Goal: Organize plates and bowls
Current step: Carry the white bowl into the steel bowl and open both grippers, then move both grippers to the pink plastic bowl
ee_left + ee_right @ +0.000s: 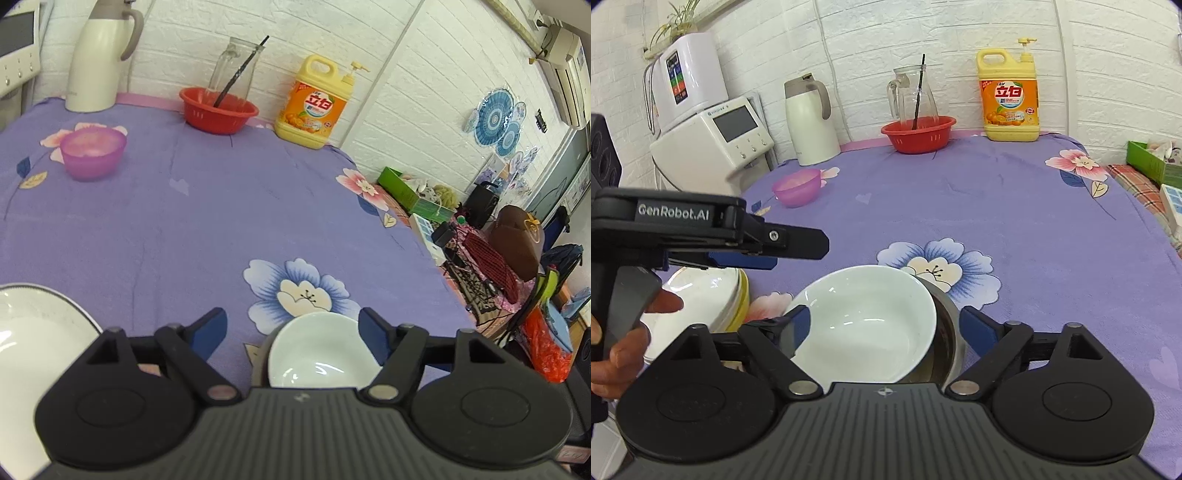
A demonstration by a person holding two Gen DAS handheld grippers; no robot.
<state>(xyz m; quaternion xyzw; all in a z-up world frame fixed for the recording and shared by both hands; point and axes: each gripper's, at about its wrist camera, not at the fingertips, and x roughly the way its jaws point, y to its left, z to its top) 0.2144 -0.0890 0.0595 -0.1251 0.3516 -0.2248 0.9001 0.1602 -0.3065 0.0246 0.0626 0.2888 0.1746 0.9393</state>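
Right gripper [886, 325]: jaws spread wide, blue pads clear of everything; nothing gripped.
Between its fingers: a glossy white ceramic bowl [864, 325], tilted, leaning inside a steel metal bowl [951, 339] just to its right; the left pad stands in front of the white bowl's near rim, whether it touches I cannot tell.
Left gripper [293, 326]: jaws wide apart, holding nothing; the same white bowl [321, 350] sits just ahead, nearer the right finger, and neither pad visibly presses on it.
From the right wrist view: the left gripper [798, 245] reaches in from the left, held by a person's hand [624, 332].
Below and left of it: a stack of white round plates [705, 295] with a yellow one near the bottom; in the left wrist view the top plate [33, 332] lies left of the left finger.
Surface: purple tablecloth with printed flowers [997, 206].
Farther, ahead-left: translucent purple plastic bowl [796, 188], standing alone.
Far edge, by the wall: cream thermos jug [810, 122], red plastic colander basket [918, 133] holding a clear glass pitcher [912, 92] with a dark stick in it, yellow-orange detergent bottle with pump [1010, 96] to the right.
Far left: white countertop appliance with a screen [716, 136].
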